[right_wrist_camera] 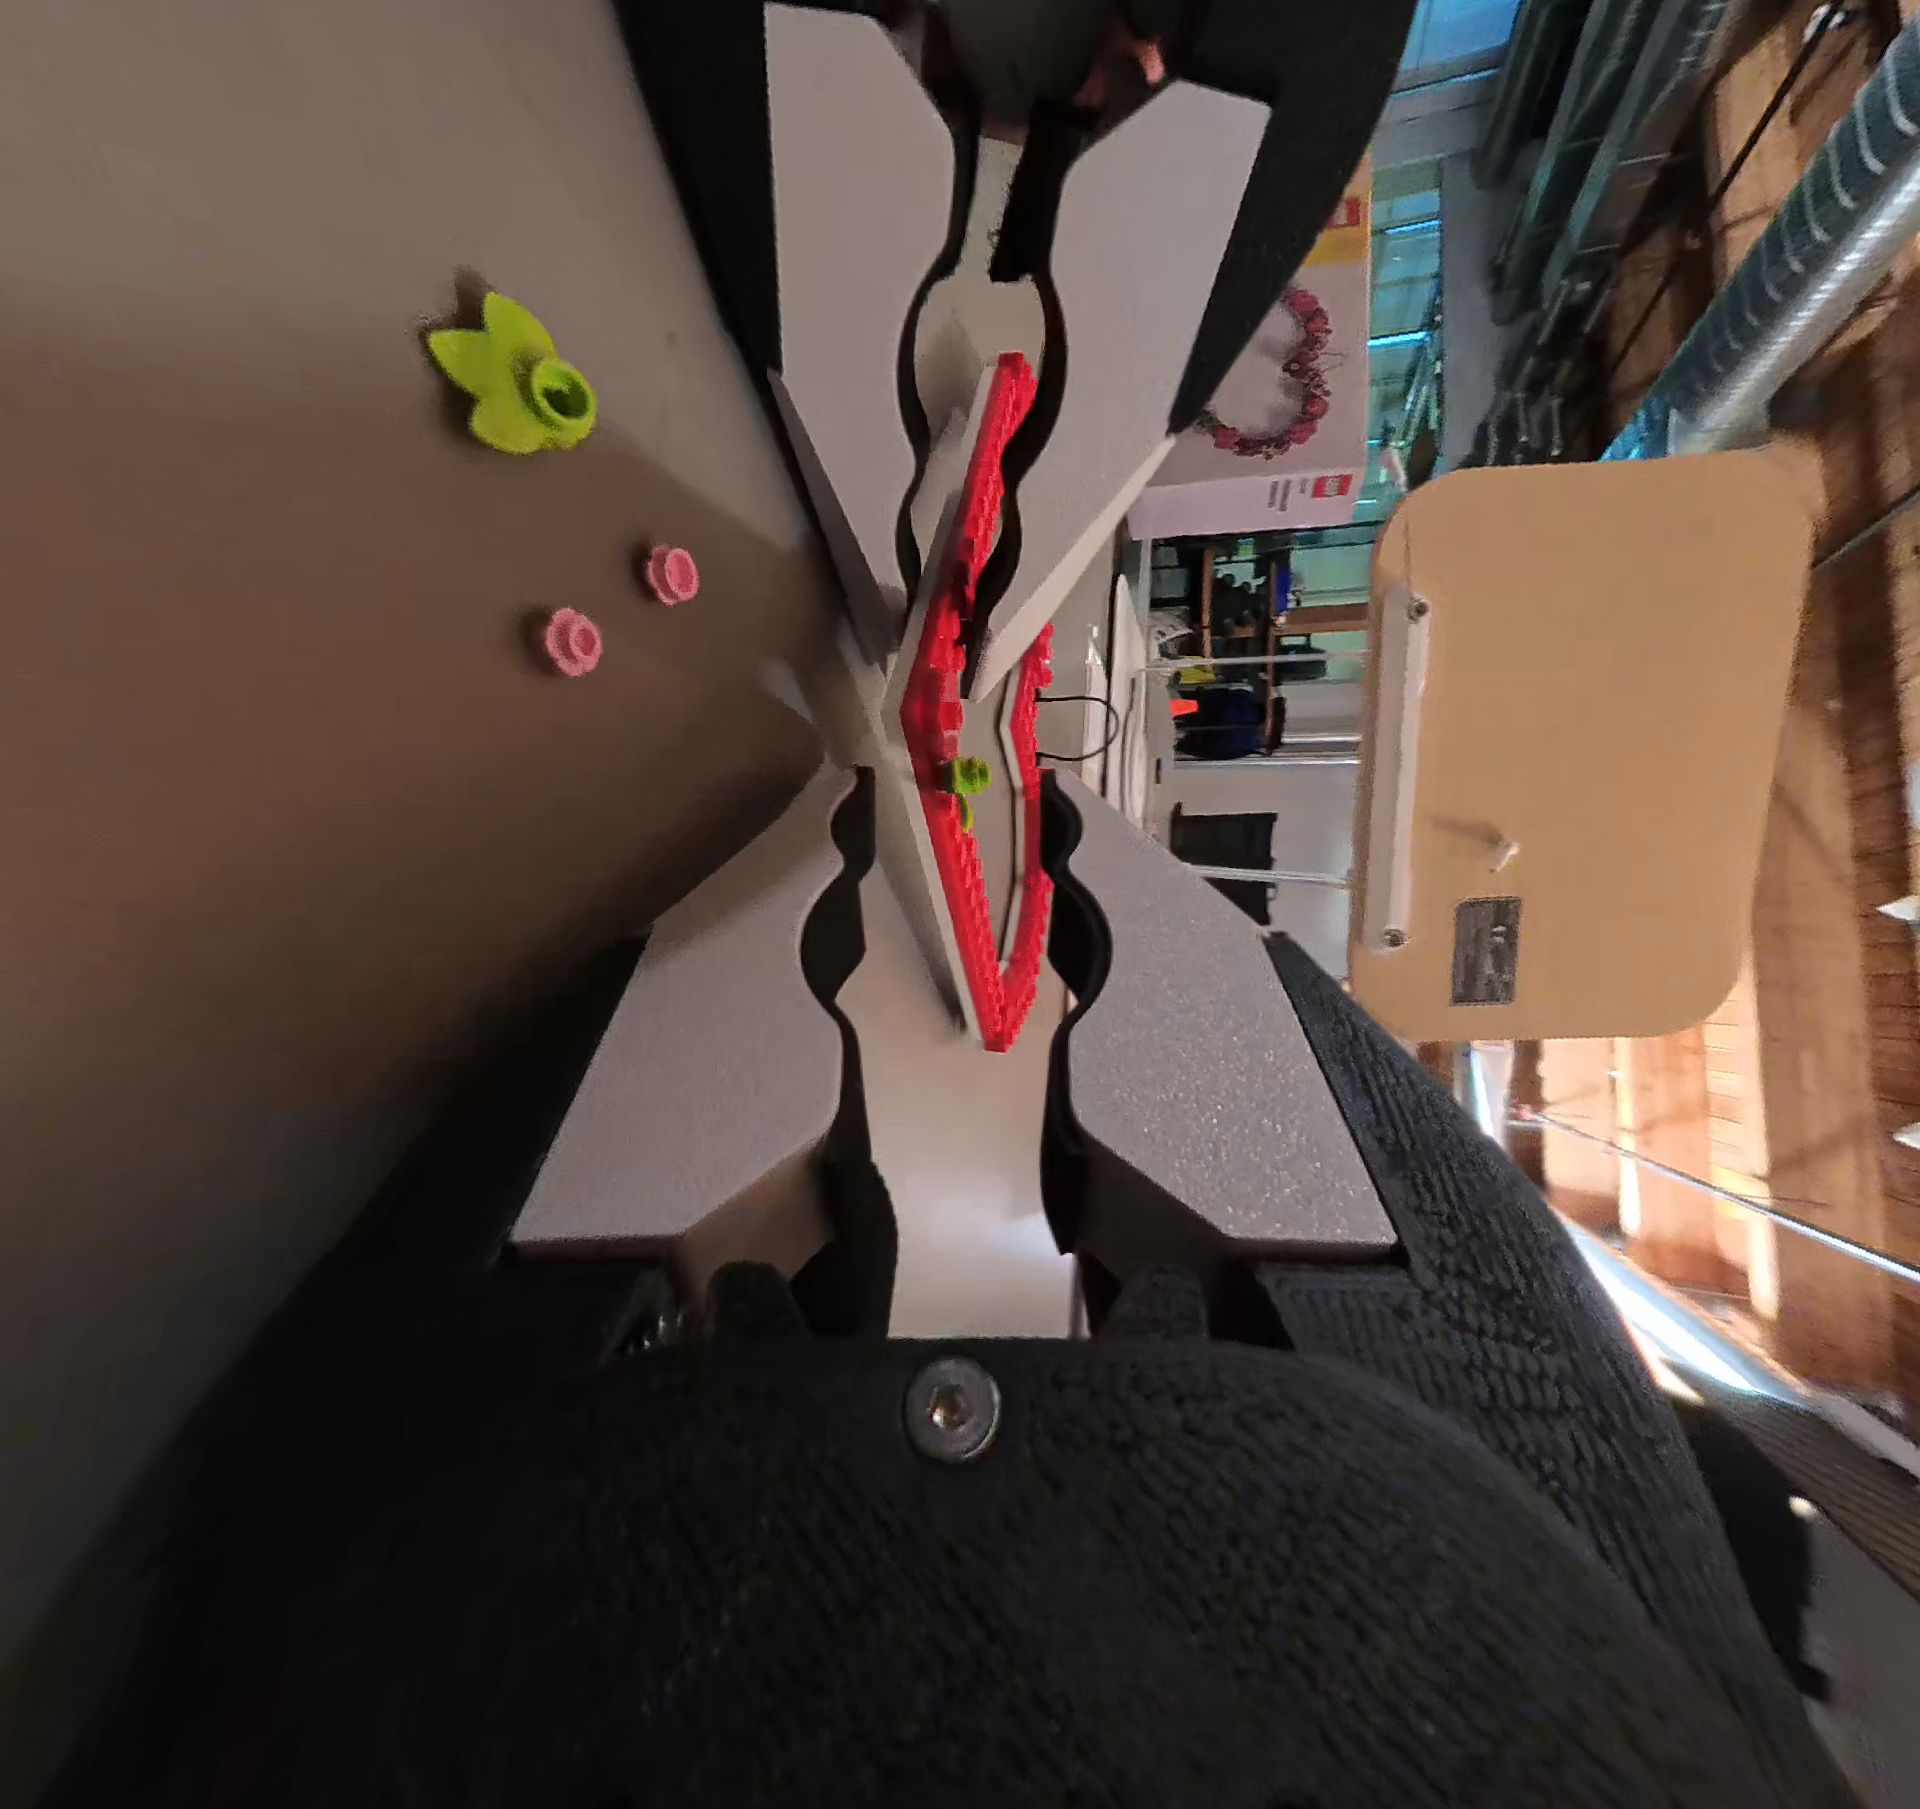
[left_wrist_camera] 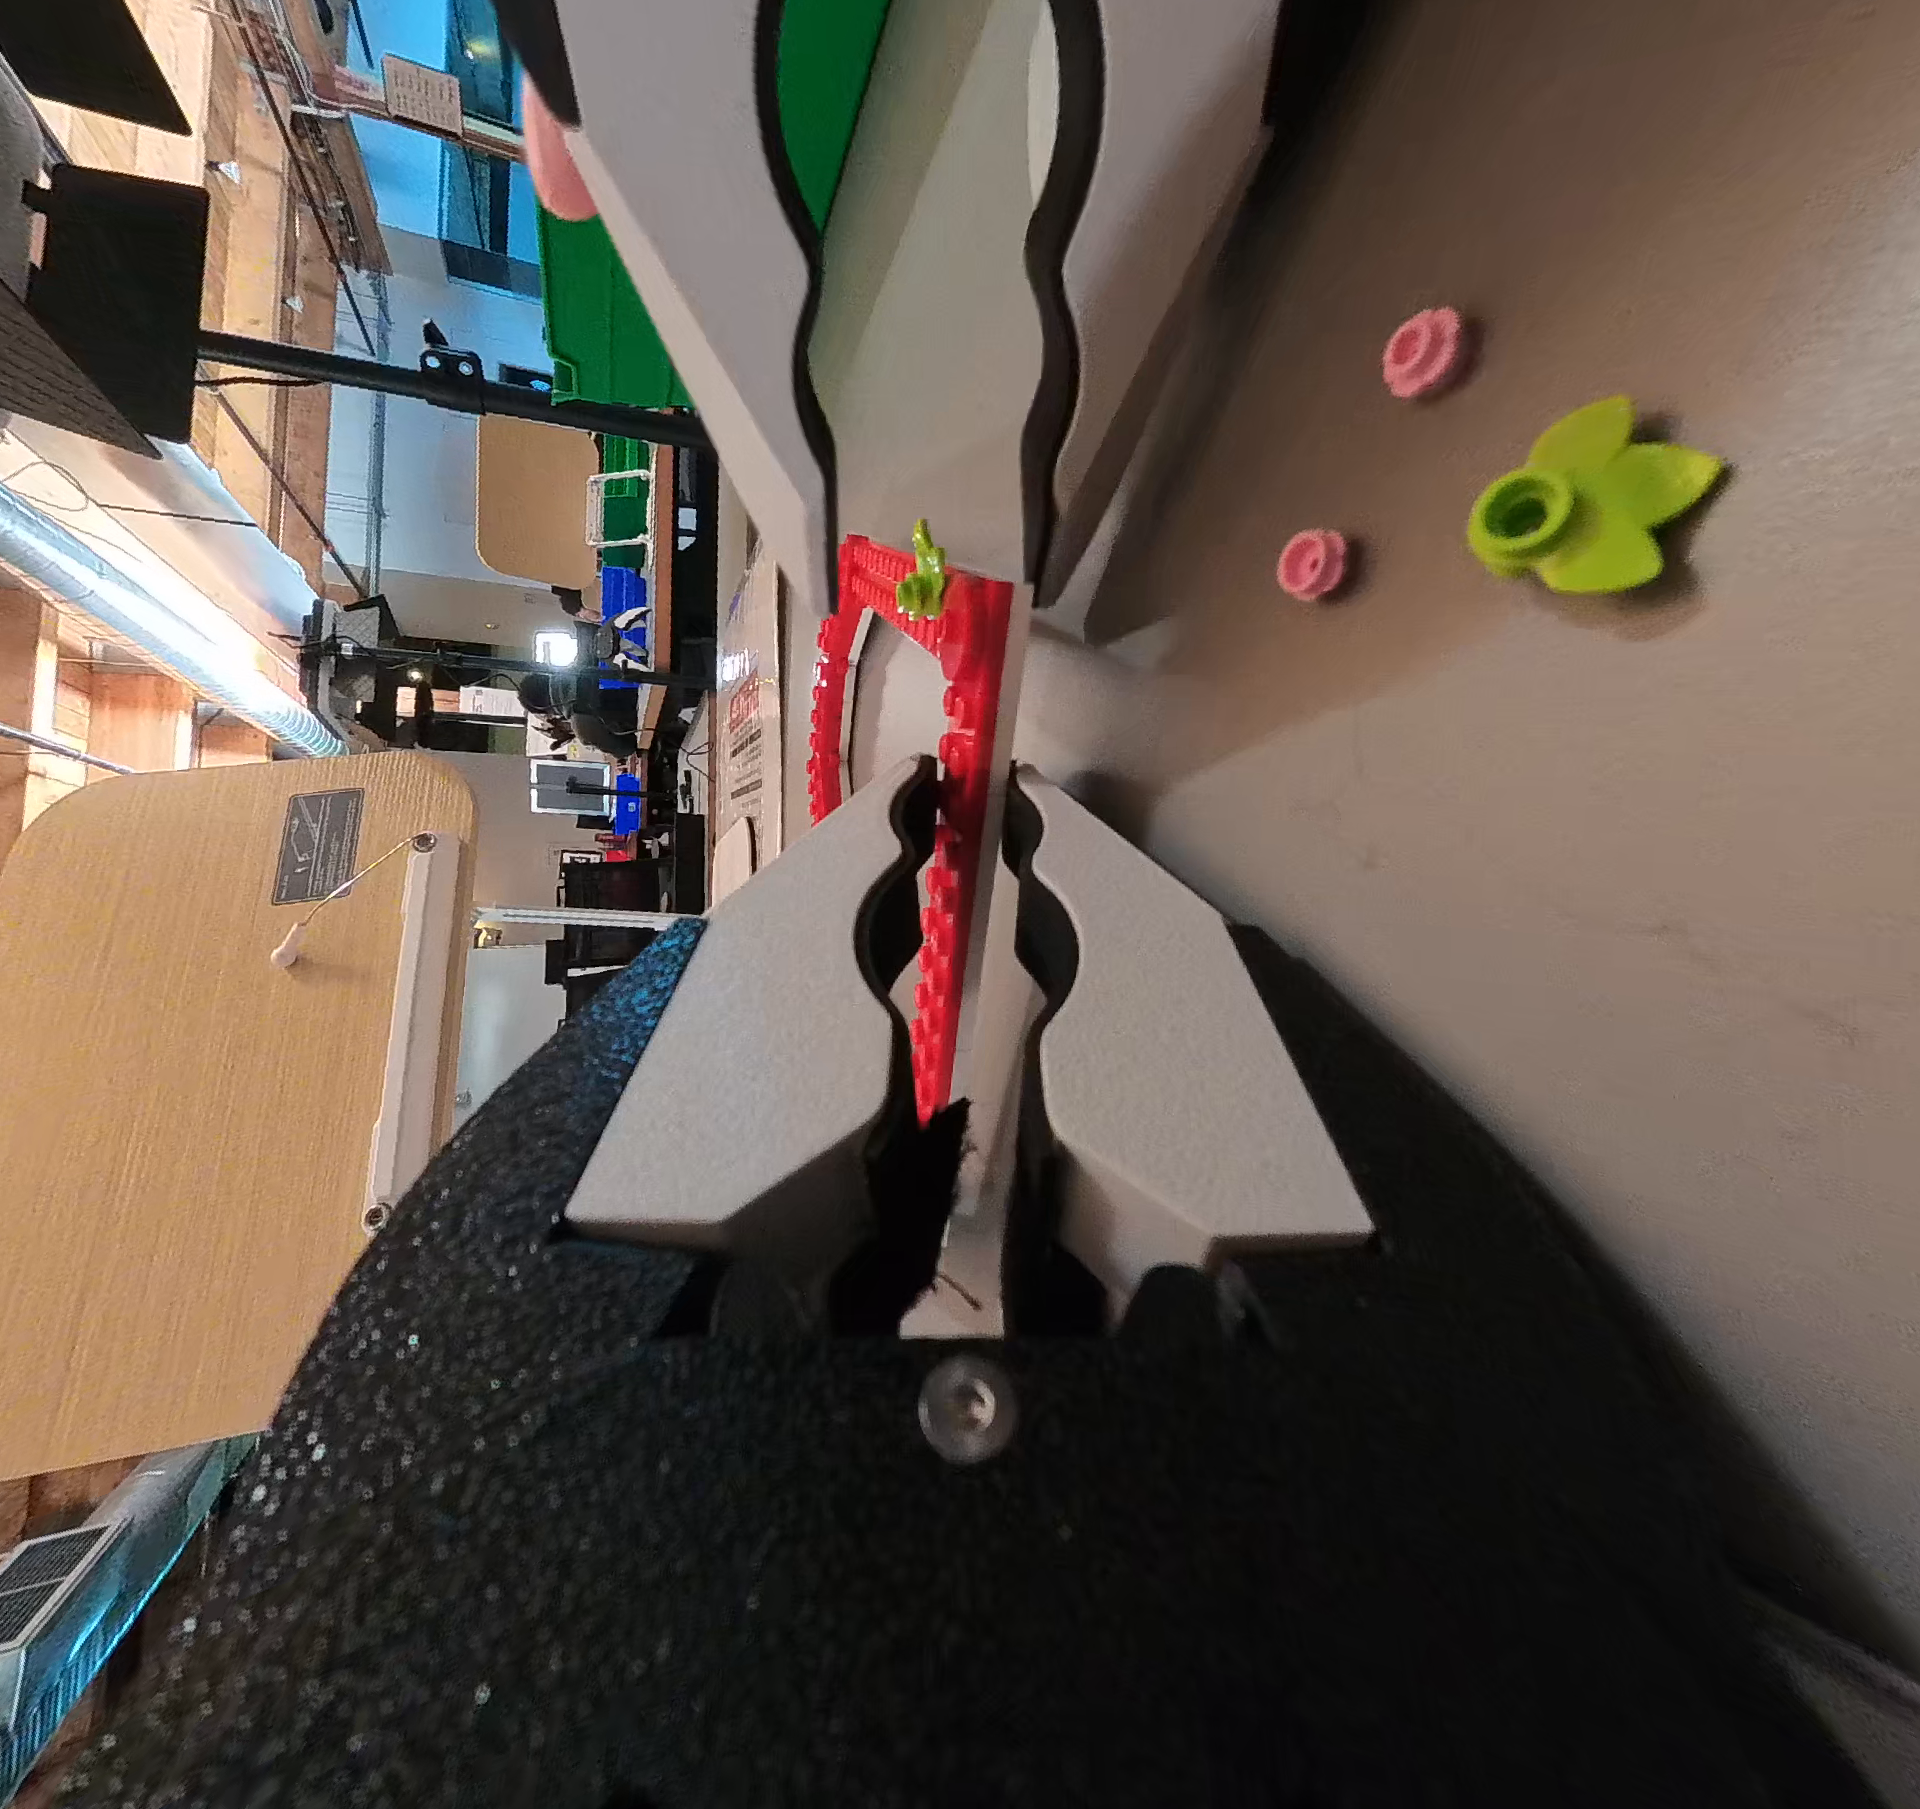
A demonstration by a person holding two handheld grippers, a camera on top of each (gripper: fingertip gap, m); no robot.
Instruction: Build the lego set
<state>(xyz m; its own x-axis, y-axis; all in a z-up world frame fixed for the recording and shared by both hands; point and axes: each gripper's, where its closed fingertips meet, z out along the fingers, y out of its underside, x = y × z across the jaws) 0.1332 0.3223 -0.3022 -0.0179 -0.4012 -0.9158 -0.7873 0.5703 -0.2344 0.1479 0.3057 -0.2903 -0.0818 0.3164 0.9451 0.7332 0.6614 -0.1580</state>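
A red studded lego frame point(left_wrist_camera: 951, 938) on a white backing plate is held up on edge beside the brown table point(left_wrist_camera: 1558, 928). My left gripper point(left_wrist_camera: 971, 783) is shut on one end of it. My right gripper point(right_wrist_camera: 951, 793) grips the opposite end point(right_wrist_camera: 987, 938), its jaws wider. Each gripper shows in the other's view: the right point(left_wrist_camera: 935, 580) and the left point(right_wrist_camera: 935, 663). A small lime piece point(left_wrist_camera: 923, 580) point(right_wrist_camera: 968, 780) sits on the frame by the right fingertips. On the table lie a lime leaf piece point(left_wrist_camera: 1590, 512) point(right_wrist_camera: 520, 383) and two pink round pieces point(left_wrist_camera: 1429, 353) point(left_wrist_camera: 1312, 564) point(right_wrist_camera: 671, 575) point(right_wrist_camera: 570, 639).
A green flat panel point(left_wrist_camera: 831, 97) shows behind the right gripper. A booklet with a picture of a wreath point(right_wrist_camera: 1278, 388) stands past the frame. A light wooden panel point(left_wrist_camera: 208, 1084) point(right_wrist_camera: 1558, 720) hangs in the room behind.
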